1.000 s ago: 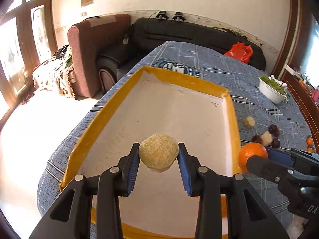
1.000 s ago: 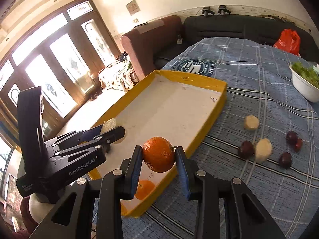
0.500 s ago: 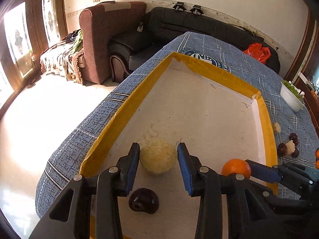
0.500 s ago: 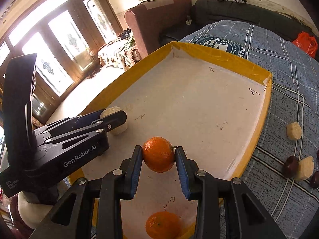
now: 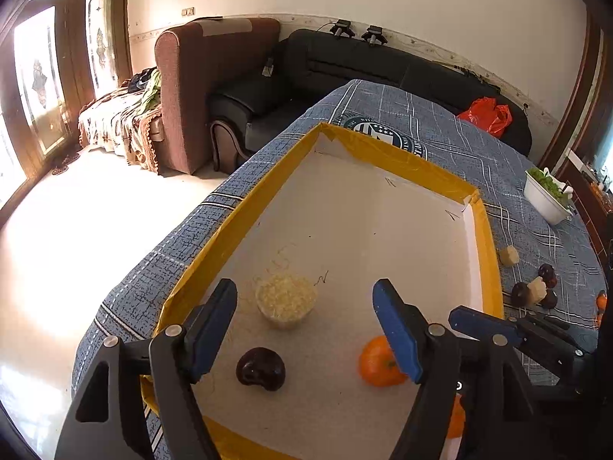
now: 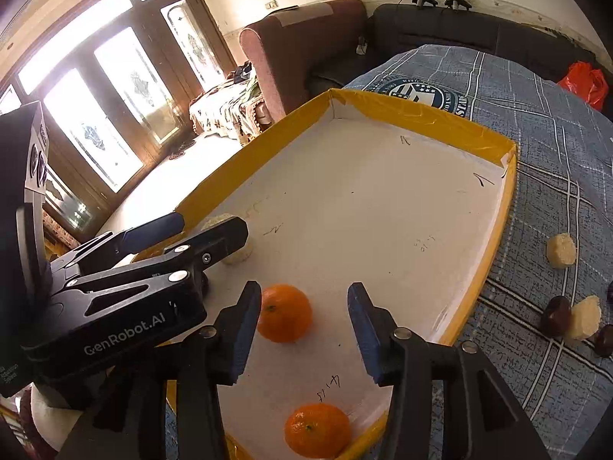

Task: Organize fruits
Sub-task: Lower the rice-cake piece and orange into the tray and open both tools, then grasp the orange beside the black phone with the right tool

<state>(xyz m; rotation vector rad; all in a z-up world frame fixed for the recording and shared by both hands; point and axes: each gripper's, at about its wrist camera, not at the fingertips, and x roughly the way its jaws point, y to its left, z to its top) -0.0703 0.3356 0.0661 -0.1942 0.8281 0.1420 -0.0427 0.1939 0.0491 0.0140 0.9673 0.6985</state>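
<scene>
A yellow-rimmed tray [image 5: 387, 157] [image 6: 421, 111] with a white floor lies on the blue cloth. My left gripper [image 5: 304, 301] is open above a pale yellow fruit [image 5: 285, 301] that rests on the tray floor, with a dark plum [image 5: 260, 370] just in front of it. My right gripper [image 6: 304, 306] is open over an orange [image 6: 283, 312] that sits in the tray; that orange also shows in the left wrist view [image 5: 377, 362]. A second orange [image 6: 318, 431] lies at the tray's near edge.
On the cloth right of the tray lie pale fruits [image 6: 561, 251] and dark plums [image 6: 555, 316] [image 5: 521, 293]. A white bowl of greens [image 5: 546, 197] stands further back. A red bag [image 5: 486, 115], a dark sofa [image 5: 345, 65] and a brown armchair [image 5: 207, 76] are behind.
Both grippers have lowered into the tray and opened. The left let go of the pale fruit and the right let go of the orange; both fruits now rest on the tray floor.
</scene>
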